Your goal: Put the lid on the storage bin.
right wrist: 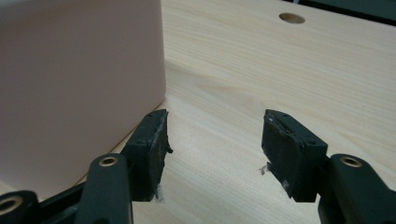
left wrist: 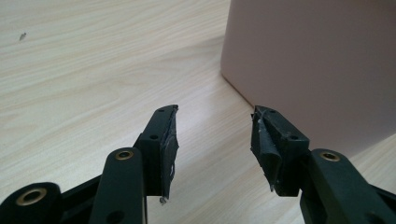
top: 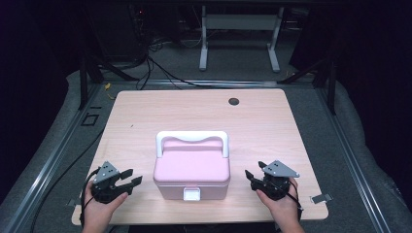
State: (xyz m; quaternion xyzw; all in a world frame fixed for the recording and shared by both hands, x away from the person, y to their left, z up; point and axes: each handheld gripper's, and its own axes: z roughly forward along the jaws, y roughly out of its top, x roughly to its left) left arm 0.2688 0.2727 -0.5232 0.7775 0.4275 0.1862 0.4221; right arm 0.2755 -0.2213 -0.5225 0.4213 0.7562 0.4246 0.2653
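Note:
A pink box (top: 192, 171) with a white handle (top: 192, 138) and a white front latch (top: 192, 194) stands near the table's front edge, lid down. My left gripper (top: 133, 177) rests low at the box's left, jaws open and empty; in the left gripper view its tips (left wrist: 215, 112) point past the pink side wall (left wrist: 317, 65). At the box's right, a hand holds my right gripper (top: 252, 171), also open with nothing between its jaws. In the right gripper view the tips (right wrist: 214, 114) hover over bare wood beside the box wall (right wrist: 79, 88).
The light wooden table (top: 194, 109) has a round cable hole (top: 233, 101) at the far right. Cables (top: 160, 73) and a white desk frame (top: 240, 36) lie on the grey floor beyond. Metal rails (top: 350, 155) run along both sides of the table.

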